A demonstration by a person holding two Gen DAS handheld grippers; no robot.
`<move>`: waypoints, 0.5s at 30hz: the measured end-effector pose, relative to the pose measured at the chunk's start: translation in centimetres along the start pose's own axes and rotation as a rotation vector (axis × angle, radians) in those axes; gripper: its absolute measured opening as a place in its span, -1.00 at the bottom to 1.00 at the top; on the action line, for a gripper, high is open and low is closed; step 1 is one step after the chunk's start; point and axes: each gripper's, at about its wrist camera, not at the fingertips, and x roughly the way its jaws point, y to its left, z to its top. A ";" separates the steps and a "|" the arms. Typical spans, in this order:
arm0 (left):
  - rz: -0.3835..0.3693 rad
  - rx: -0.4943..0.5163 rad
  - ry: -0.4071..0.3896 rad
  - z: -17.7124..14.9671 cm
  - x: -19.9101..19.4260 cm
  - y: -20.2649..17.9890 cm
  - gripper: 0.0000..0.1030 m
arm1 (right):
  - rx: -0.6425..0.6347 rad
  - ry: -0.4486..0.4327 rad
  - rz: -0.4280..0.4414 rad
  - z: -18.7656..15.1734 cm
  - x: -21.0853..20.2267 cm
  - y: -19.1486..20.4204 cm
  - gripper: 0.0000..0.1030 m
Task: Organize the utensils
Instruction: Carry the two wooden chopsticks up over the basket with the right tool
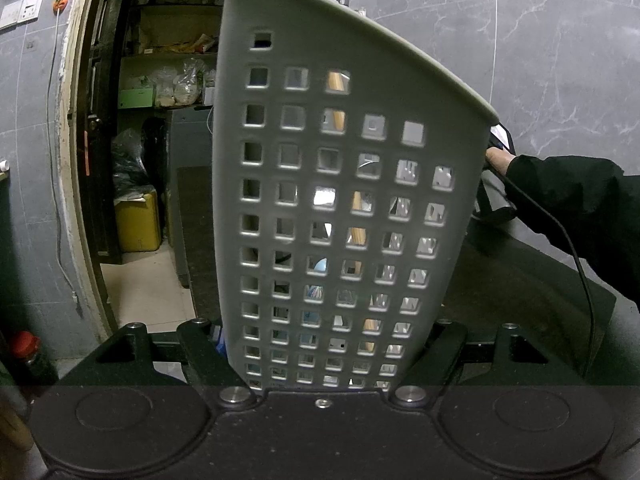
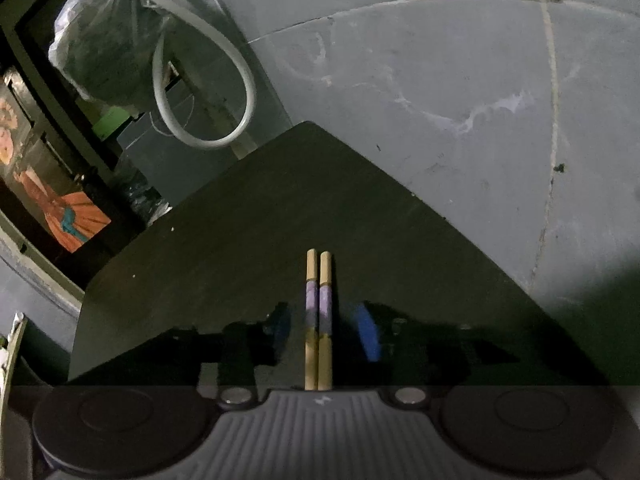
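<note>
A dark, matte table (image 2: 248,240) with a rounded corner stands against a grey marbled wall. A pair of wooden chopsticks (image 2: 319,320) with purple-patterned bands lies on its top, side by side and touching, pointing toward the far corner. In the left wrist view, the same dark tabletop (image 1: 520,280) shows behind a perforated grey utensil holder (image 1: 340,200).

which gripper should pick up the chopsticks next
Right. The right gripper already straddles the chopsticks on the dark table, jaws open. The left gripper is busy gripping the perforated utensil holder.
</note>
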 end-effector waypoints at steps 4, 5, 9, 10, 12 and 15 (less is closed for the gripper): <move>-0.001 -0.001 0.000 0.0 0.0 0.0 0.49 | -0.052 0.023 -0.045 -0.2 -0.5 0.7 -0.08; -0.001 -0.001 0.000 0.0 0.0 -0.1 0.49 | -0.065 0.029 -0.059 -0.3 -0.5 0.9 -0.08; -0.001 -0.001 0.000 0.0 0.0 0.0 0.49 | -0.100 0.042 -0.089 -0.4 -0.4 1.9 -0.09; -0.001 -0.001 0.000 0.0 0.0 0.0 0.49 | -0.109 0.045 -0.098 -0.6 -0.3 2.0 -0.10; -0.002 -0.002 -0.001 0.0 0.0 0.1 0.49 | -0.138 0.047 -0.131 -0.7 -0.2 2.6 -0.12; -0.005 -0.005 -0.001 -0.1 0.0 0.2 0.49 | -0.215 0.057 -0.204 -1.1 0.1 4.0 -0.27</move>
